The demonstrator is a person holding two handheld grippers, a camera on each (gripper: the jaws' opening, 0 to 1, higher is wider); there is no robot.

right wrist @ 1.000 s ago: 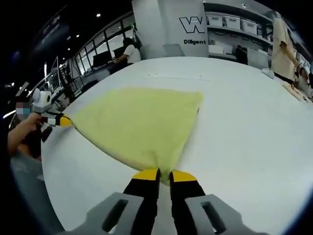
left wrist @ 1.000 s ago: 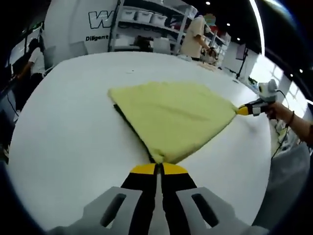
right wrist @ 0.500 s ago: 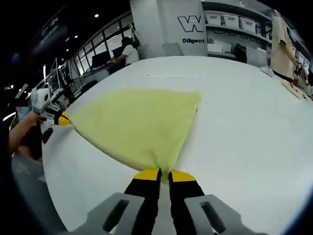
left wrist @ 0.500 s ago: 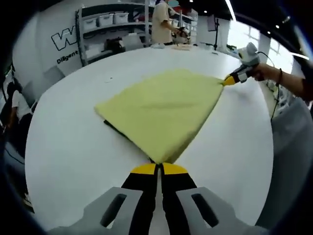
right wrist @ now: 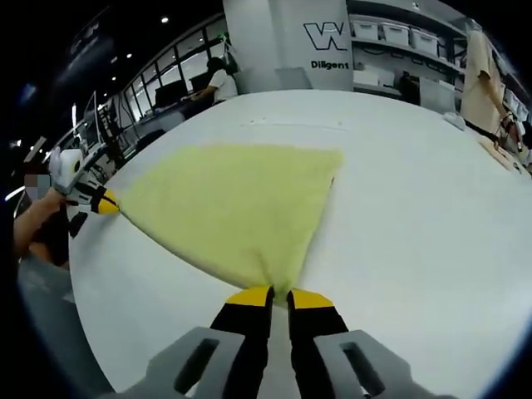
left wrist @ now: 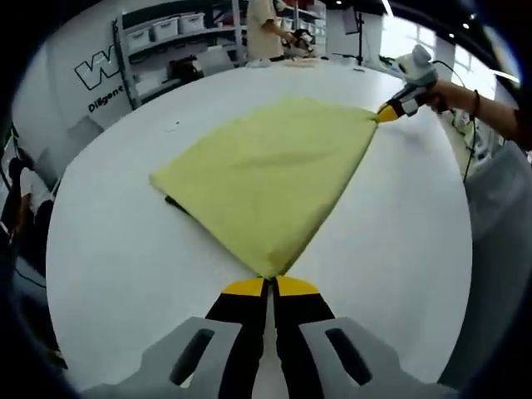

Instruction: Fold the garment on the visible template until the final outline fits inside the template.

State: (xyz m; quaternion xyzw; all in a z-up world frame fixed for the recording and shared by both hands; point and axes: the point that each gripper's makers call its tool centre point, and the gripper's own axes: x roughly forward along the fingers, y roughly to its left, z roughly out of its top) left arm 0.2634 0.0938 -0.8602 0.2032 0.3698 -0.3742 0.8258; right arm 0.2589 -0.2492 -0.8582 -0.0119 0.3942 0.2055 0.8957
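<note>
White desk (left wrist: 116, 274) surface spreads wide under both views, with storage shelves (left wrist: 179, 33) and a lettered wall (right wrist: 337, 41) behind it and people (right wrist: 220, 83) working at the far edges.

At the bottom of the left gripper view, the left gripper (left wrist: 268, 287) has its yellow-tipped jaws together, clamped on one corner of the yellow garment (left wrist: 266, 170). The right gripper (right wrist: 278, 295) likewise has its jaws pinched on another corner of the same cloth in the right gripper view. Each gripper also appears in the other's view, at the far corner of the cloth, held by a hand (left wrist: 453, 91).

From those two corners the garment fans out flat over the middle of the desk, drawn fairly taut along the edge between the grippers. A dark edge (left wrist: 179, 204) peeks from beneath the cloth's side; it is likely the template, though most of it is hidden.

The step in hand seems to be a fold, with both near corners held. Next, the two corners probably need carrying together across the cloth toward its far edge, kept level and apart so the fold stays straight and lands over the dark outline.
</note>
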